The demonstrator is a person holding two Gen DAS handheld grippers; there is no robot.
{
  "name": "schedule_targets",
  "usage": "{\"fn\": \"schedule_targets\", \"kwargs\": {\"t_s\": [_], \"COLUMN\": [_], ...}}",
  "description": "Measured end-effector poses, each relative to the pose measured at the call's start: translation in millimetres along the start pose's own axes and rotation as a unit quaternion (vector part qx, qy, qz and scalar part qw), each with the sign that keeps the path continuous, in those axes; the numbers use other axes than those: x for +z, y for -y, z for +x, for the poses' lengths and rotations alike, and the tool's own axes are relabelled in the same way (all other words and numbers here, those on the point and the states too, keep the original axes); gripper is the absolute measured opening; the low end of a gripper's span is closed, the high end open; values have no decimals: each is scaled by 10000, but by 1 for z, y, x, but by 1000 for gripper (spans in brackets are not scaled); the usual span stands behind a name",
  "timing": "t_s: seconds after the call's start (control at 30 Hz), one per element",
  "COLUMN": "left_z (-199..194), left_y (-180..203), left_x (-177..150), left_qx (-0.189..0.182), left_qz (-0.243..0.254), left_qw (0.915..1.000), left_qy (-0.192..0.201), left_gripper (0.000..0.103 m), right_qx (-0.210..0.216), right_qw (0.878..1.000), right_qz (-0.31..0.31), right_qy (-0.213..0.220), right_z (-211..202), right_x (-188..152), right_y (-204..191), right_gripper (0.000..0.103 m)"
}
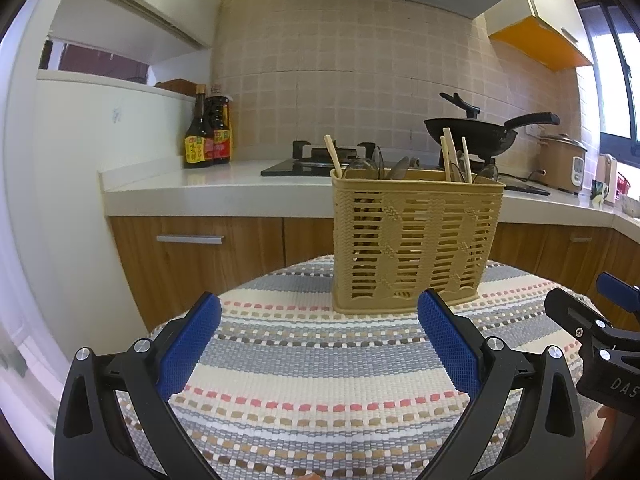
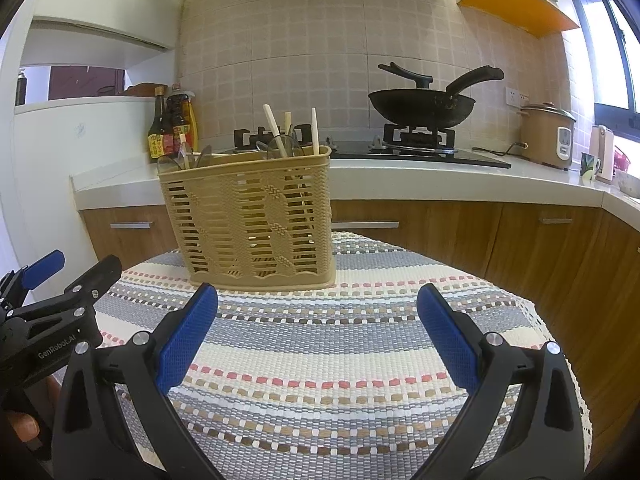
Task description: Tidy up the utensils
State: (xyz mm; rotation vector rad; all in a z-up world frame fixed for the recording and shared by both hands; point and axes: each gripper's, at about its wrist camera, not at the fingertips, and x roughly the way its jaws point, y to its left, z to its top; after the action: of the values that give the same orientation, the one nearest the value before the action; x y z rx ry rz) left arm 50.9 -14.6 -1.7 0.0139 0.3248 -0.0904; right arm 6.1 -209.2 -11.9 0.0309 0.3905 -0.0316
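Note:
A tan slatted utensil basket [image 1: 416, 240] stands upright at the far side of a round table with a striped woven cloth [image 1: 312, 360]. It holds chopsticks [image 1: 333, 156] and clear spoons [image 1: 362, 166]. In the right wrist view the basket [image 2: 252, 220] sits left of centre, with chopsticks [image 2: 274, 130] sticking up. My left gripper [image 1: 318, 312] is open and empty, just in front of the basket. My right gripper [image 2: 316, 304] is open and empty, a little short of the basket. Each gripper shows at the edge of the other's view: the right one [image 1: 600, 320], the left one [image 2: 48, 280].
Behind the table runs a white kitchen counter [image 1: 224, 188] with wooden cabinets. On it stand sauce bottles [image 1: 208, 132], a gas hob with a black wok [image 2: 424, 108] and a rice cooker [image 2: 548, 136]. The table edge drops off at the right [image 2: 560, 344].

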Motion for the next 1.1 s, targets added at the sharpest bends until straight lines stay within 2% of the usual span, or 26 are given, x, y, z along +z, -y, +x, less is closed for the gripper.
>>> {"fn": "schedule_targets", "kwargs": {"t_s": [1.1], "left_z": [-1], "left_y": [1], "left_x": [0], "left_qx": [-39], "left_qz": [-1], "left_qw": [10000], "left_qy": [-26], "left_gripper": [95], "right_qx": [44], "right_qw": [10000], "right_qz": [37], "right_qy": [-45], "right_z": [4], "right_x": [0], "right_y": [4], "right_gripper": [95]}}
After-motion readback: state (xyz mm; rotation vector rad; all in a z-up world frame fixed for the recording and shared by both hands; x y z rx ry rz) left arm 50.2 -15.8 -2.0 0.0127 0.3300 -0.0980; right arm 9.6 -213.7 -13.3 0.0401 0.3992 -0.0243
